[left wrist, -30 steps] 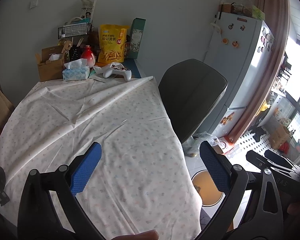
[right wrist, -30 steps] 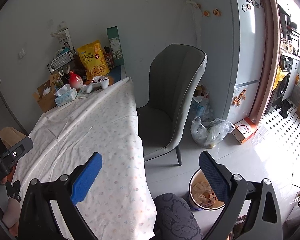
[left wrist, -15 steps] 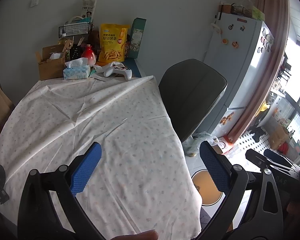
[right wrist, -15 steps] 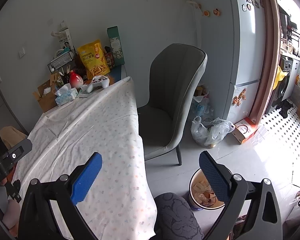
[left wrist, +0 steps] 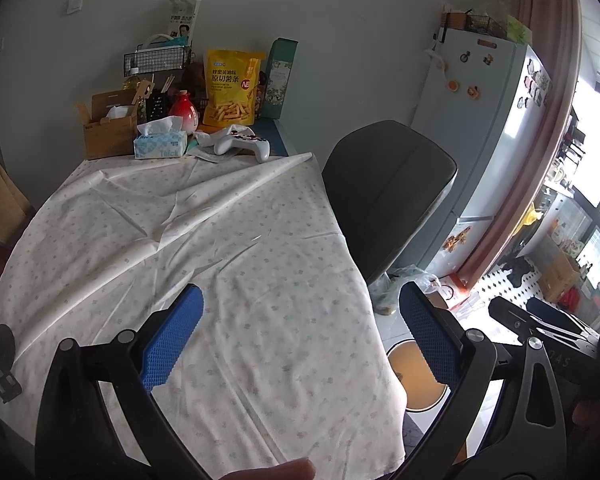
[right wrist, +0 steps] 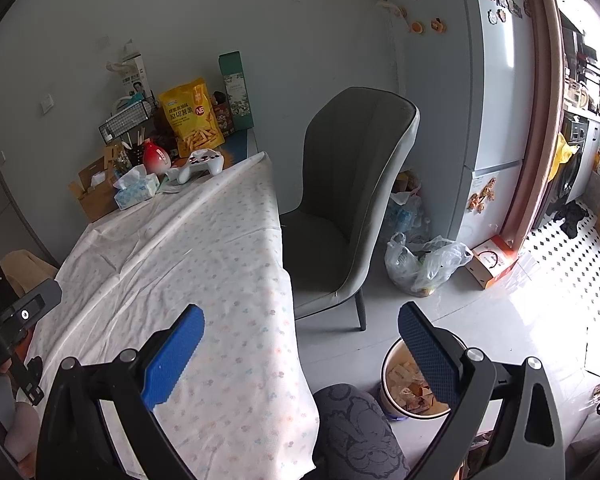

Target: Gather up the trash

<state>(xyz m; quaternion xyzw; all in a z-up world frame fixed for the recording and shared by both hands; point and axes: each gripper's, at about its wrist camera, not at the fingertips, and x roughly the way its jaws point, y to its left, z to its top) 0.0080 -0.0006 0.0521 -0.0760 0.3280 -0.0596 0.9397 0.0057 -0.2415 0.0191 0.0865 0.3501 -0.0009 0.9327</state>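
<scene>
Right wrist view, waste bin below spread, empty right gripper.

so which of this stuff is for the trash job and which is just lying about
For the job:
bin on the floor, already holding scraps
left gripper, open
right gripper, open

Lying about:
controller
tissue box
snack bag
chair
plastic bag

daylight glare from the right (blown out), fisheye-warped edges.
</scene>
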